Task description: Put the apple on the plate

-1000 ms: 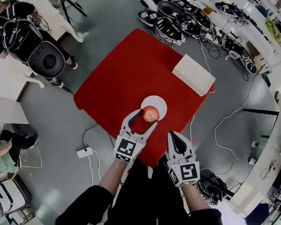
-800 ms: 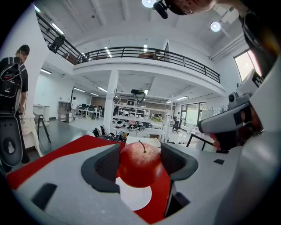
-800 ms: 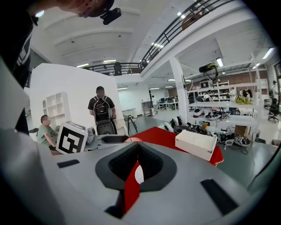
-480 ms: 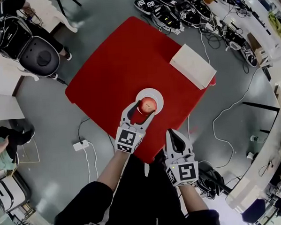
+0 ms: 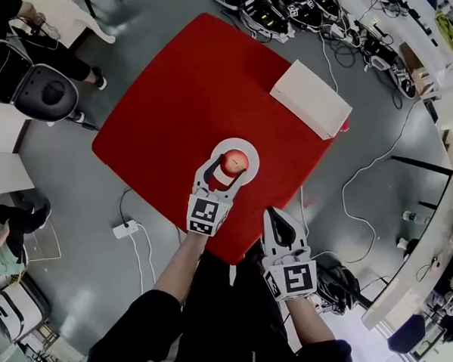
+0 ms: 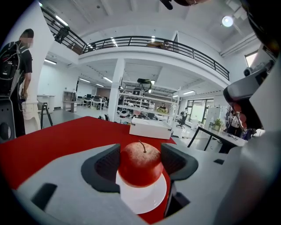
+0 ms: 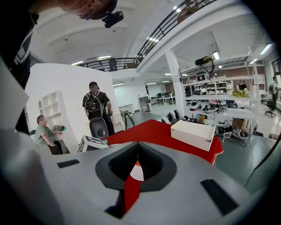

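Observation:
A red apple [image 6: 140, 163] with a stem is clamped between the dark pads of my left gripper [image 6: 141, 163]. It hangs right over a small white plate [image 6: 145, 197]; I cannot tell whether it touches the plate. From the head camera the apple [image 5: 233, 162] covers the middle of the plate [image 5: 247, 148] on the red table [image 5: 184, 95], with the left gripper [image 5: 227, 164] reaching in from the near side. My right gripper [image 5: 277, 215] is shut and empty, held back at the table's near edge. Its own camera shows the jaws of the right gripper [image 7: 137, 161] pressed together.
A white box [image 5: 311, 98] lies on the table's far right part, also the white box [image 7: 194, 132] in the right gripper view. Spare grippers and cables [image 5: 293, 6] lie on the floor beyond the table. A black chair [image 5: 44, 91] and seated people are at the left. A power strip [image 5: 126, 229] lies on the floor.
My left gripper has carried the apple forward, from the plate's near rim to over its middle. The right gripper has stayed back near the table edge.

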Available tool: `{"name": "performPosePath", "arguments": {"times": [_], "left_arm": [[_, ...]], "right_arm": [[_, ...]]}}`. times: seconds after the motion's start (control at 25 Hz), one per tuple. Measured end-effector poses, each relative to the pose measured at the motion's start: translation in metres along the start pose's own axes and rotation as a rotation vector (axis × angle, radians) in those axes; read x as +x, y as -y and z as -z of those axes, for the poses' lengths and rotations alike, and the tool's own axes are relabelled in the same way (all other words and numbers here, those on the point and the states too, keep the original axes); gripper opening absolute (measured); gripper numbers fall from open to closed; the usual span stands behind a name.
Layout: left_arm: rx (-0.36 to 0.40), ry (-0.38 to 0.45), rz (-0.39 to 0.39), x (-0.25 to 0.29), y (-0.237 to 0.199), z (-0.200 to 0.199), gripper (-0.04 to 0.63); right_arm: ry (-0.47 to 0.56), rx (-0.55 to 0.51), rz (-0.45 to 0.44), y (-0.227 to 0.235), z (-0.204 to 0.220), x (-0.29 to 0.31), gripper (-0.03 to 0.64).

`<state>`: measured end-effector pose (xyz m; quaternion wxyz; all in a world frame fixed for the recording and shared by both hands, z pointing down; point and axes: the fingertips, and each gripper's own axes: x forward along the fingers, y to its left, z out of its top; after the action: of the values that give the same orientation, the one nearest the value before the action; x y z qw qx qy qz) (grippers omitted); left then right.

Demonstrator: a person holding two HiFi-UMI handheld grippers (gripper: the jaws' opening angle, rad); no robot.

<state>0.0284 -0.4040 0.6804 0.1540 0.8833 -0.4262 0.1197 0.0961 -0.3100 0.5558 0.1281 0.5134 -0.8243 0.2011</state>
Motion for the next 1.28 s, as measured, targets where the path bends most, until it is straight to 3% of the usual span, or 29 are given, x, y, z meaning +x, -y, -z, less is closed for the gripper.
{"name": "performPosePath", "arguments": {"times": [0.76,1.04,1.28], "left_arm": [[-0.004,0.028,0.022,0.029,-0.009,0.036,0.291],[-0.034,0.012,0.053,0.030,-0.011,0.036,0.293],[0.000,-0.017,0.061,0.029,-0.010,0.037,0.303]], "right_arm": [[-0.076,0.020,0.016,0.017,0.036,0.011,0.011],[-0.071,0.012,0.013,0.013,0.032,0.010,0.012],[-0.068,0.013,0.023,0.012,0.029,0.007,0.011]]}}
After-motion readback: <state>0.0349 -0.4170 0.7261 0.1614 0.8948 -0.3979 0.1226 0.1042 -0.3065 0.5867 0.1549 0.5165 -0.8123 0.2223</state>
